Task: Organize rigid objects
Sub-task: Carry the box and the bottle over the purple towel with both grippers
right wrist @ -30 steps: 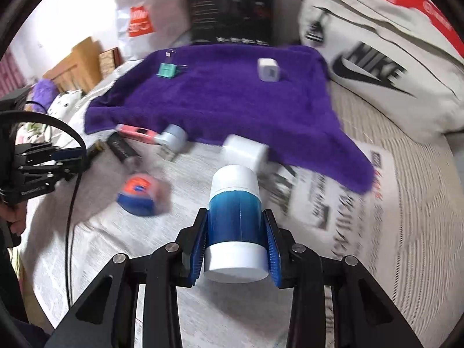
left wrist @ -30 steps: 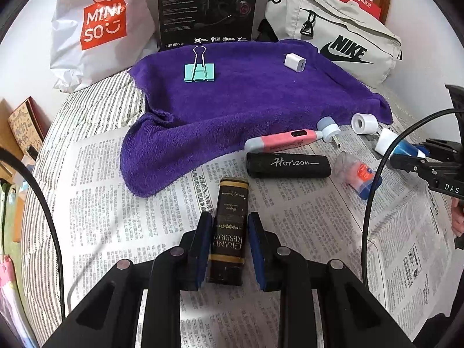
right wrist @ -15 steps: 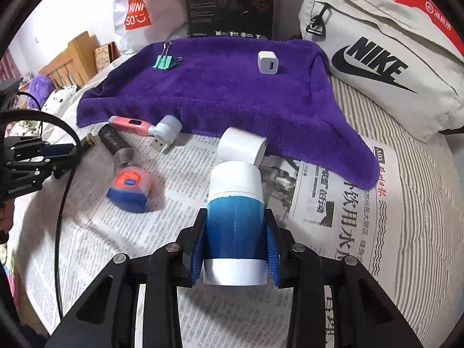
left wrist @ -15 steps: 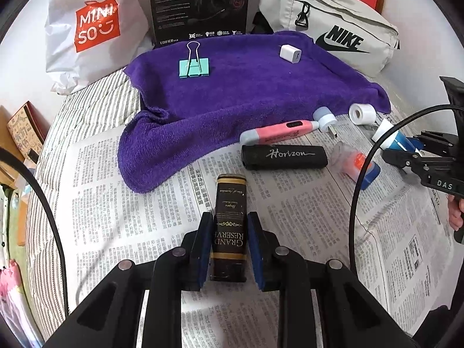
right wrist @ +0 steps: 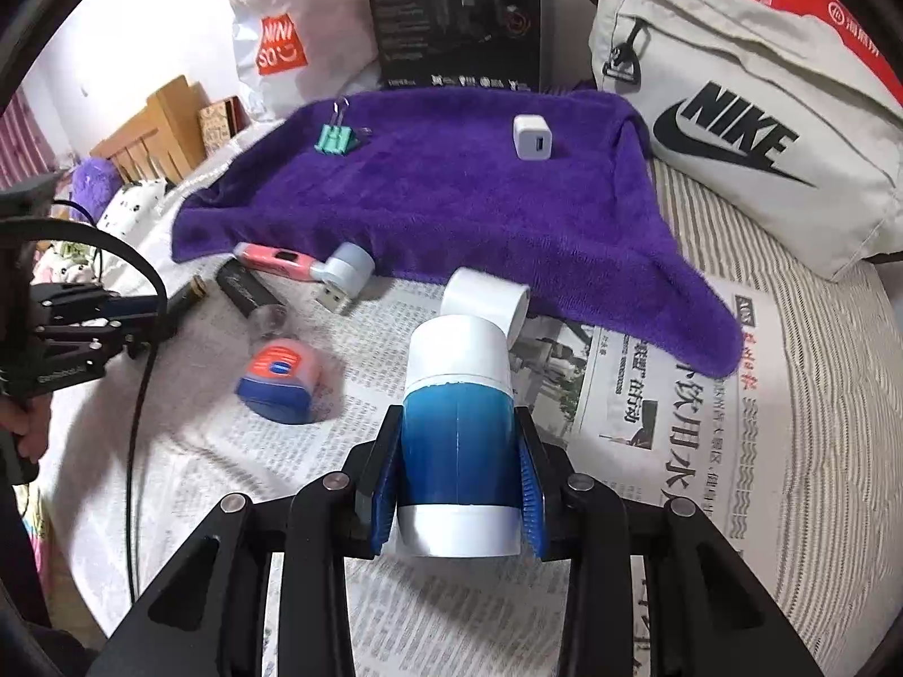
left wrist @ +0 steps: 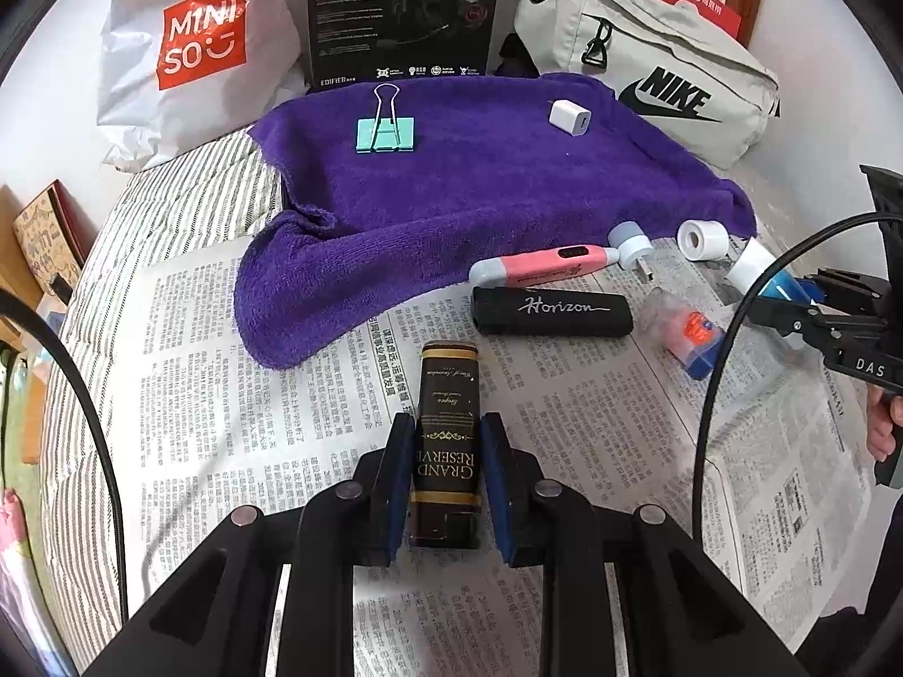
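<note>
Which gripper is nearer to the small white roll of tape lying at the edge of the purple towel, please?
Right. The right gripper, shut on the blue bottle, sits just short of the white tape roll. The left gripper, holding the dark box, is far across the newspaper.

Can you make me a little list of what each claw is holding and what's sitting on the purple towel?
left claw: shut on the dark Grand Reserve box
right claw: shut on the blue and white bottle
on the purple towel: green binder clip, white charger cube
on the newspaper: pink thermometer, black Horizon tube, white roll
behind the towel: Miniso bag, Nike bag
</note>
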{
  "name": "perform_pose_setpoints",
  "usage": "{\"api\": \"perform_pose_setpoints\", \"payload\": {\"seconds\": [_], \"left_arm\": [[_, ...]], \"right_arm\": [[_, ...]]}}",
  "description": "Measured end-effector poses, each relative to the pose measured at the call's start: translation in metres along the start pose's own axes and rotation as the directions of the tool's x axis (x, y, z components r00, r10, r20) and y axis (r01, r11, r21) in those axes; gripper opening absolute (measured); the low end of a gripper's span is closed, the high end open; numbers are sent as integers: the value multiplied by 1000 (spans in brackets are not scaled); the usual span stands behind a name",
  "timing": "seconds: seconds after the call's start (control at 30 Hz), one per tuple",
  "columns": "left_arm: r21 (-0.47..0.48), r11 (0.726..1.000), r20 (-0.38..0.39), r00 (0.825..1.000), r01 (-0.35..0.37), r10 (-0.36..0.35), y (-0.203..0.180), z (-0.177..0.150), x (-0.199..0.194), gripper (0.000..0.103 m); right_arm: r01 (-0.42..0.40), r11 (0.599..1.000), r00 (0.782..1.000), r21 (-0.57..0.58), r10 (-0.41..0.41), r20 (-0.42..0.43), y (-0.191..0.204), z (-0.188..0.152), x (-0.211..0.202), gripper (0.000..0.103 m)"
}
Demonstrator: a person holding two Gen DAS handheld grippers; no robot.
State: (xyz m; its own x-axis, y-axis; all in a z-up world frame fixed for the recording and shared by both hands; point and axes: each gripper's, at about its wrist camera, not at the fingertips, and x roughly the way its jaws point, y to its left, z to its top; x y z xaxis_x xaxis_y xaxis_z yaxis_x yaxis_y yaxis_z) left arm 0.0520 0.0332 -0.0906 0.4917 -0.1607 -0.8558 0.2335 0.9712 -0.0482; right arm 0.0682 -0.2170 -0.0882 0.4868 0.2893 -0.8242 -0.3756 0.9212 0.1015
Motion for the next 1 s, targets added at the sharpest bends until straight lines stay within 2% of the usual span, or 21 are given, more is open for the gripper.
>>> {"api": "perform_pose_setpoints", "payload": {"seconds": [0.47, 1.0], "left_arm": [[-15, 1000, 48, 999, 11, -10, 6, 5, -25, 23], [-19, 1000, 105, 995, 5, -3, 9, 39, -34, 23]], "right_arm": [[-4, 1000, 999, 19, 3, 39, -6, 12, -18, 36], [-18, 999, 996, 41, 15, 84, -16, 35, -26, 36]]}}
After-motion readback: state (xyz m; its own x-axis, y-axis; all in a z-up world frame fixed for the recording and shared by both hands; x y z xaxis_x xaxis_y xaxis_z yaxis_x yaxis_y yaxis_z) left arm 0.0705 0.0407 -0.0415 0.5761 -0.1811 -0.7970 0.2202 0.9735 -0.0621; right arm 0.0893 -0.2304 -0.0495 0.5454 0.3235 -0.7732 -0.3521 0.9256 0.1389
